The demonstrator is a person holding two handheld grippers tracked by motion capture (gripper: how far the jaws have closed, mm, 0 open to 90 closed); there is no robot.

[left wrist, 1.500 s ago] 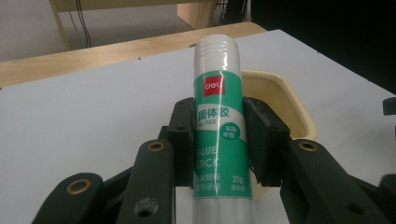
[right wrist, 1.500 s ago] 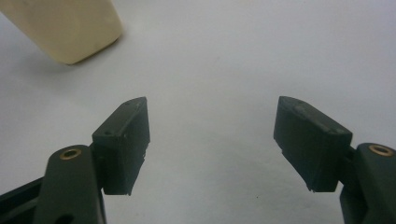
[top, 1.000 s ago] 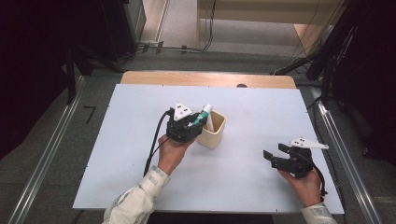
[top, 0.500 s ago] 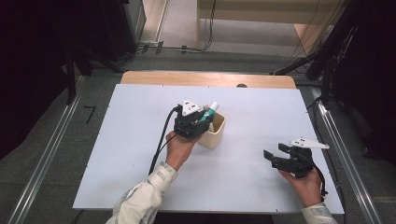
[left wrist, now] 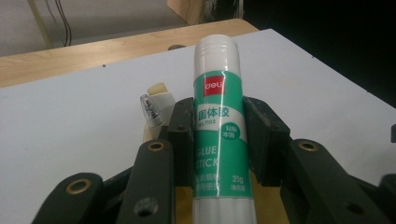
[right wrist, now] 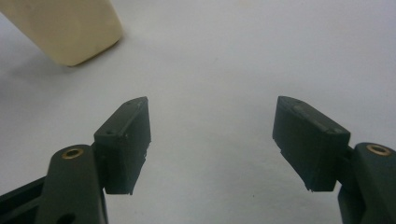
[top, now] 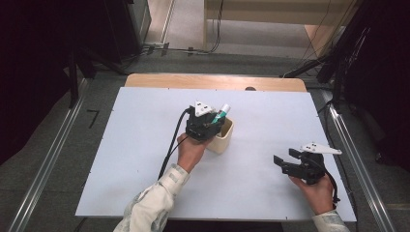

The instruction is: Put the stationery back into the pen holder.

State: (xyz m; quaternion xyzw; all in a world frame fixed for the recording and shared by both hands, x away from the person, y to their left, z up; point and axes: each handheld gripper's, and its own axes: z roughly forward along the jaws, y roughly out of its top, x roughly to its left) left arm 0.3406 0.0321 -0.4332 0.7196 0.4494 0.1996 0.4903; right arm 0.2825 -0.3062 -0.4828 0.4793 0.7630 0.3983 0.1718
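Note:
A green-and-white glue stick (left wrist: 219, 121) stands between the jaws of my left gripper (left wrist: 218, 126), which is shut on it. In the high view the left gripper (top: 212, 123) hangs over a cream cup (top: 223, 139) at the table's middle, with the glue stick (top: 222, 112) slanting up over the cup's mouth. A small clear-capped item (left wrist: 154, 105) pokes out of the cup beside the jaws. My right gripper (top: 285, 163) rests open near the front right; in its own view the right gripper (right wrist: 212, 140) has bare table between its jaws, and the cup (right wrist: 65, 28) lies at top left.
The white tabletop (top: 121, 145) has a wooden strip (top: 212, 82) along its far edge. Metal rails (top: 48, 159) run on the floor at both sides. Cables (top: 169, 145) trail from the left gripper toward the front.
The left gripper has carried the glue stick a little to the right and farther over the cup's mouth. The right gripper has stayed where it was, open.

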